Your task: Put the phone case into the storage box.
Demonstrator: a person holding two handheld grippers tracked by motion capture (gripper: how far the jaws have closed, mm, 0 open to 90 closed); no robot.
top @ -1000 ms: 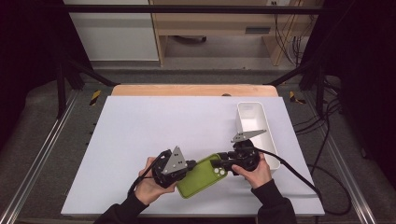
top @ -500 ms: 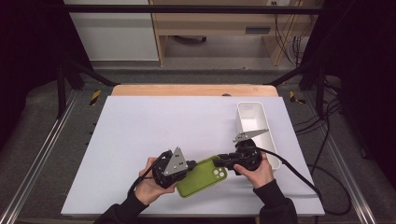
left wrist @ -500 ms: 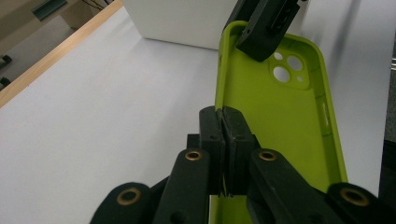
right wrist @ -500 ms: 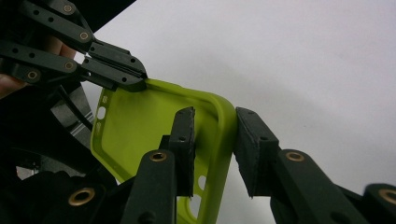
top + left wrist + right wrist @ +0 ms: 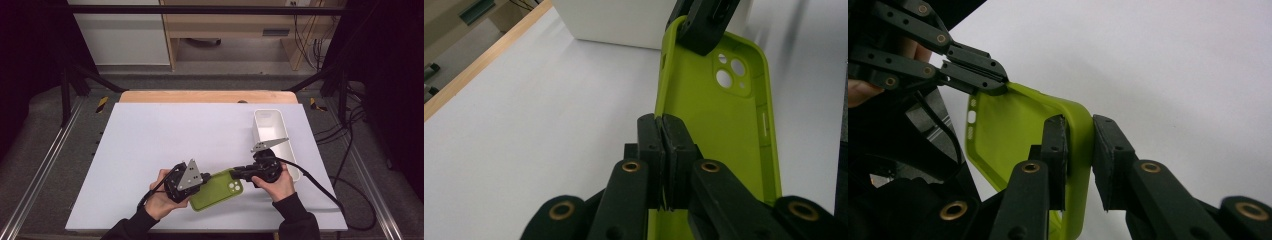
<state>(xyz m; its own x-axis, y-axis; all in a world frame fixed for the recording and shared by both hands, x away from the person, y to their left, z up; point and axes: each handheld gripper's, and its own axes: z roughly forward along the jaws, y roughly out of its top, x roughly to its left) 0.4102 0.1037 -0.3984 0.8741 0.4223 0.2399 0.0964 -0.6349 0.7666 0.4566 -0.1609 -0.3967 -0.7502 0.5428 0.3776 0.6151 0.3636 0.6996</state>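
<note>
Near front edge of table [image 5: 150,130]: left gripper [image 5: 200,179] clamped on one long edge of lime-green phone case [image 5: 217,190], right gripper [image 5: 237,173] straddling wall of case at camera-cutout end, jaws either side of wall with slight gap to one pad. Case between both grippers, just left of white tray [image 5: 272,132].

Left gripper view: jaws pressed tight together on thin case wall [image 5: 659,100]; hollow inner side of case facing up, three round lens holes and a side slot visible; right gripper's jaw [image 5: 704,25] on far corner.

Right gripper view: case rim [image 5: 1080,130] between pads, not fully squeezed; left gripper [image 5: 973,70] pinching far edge, bit of hand [image 5: 863,90] behind.

High view: both hands holding grippers, cables trailing, grey three-cornered plates on top. Tray long, rectangular, rounded corners. Table surface matte white, wooden strip along far edge. Case soft-looking, matte, rounded corners.
</note>
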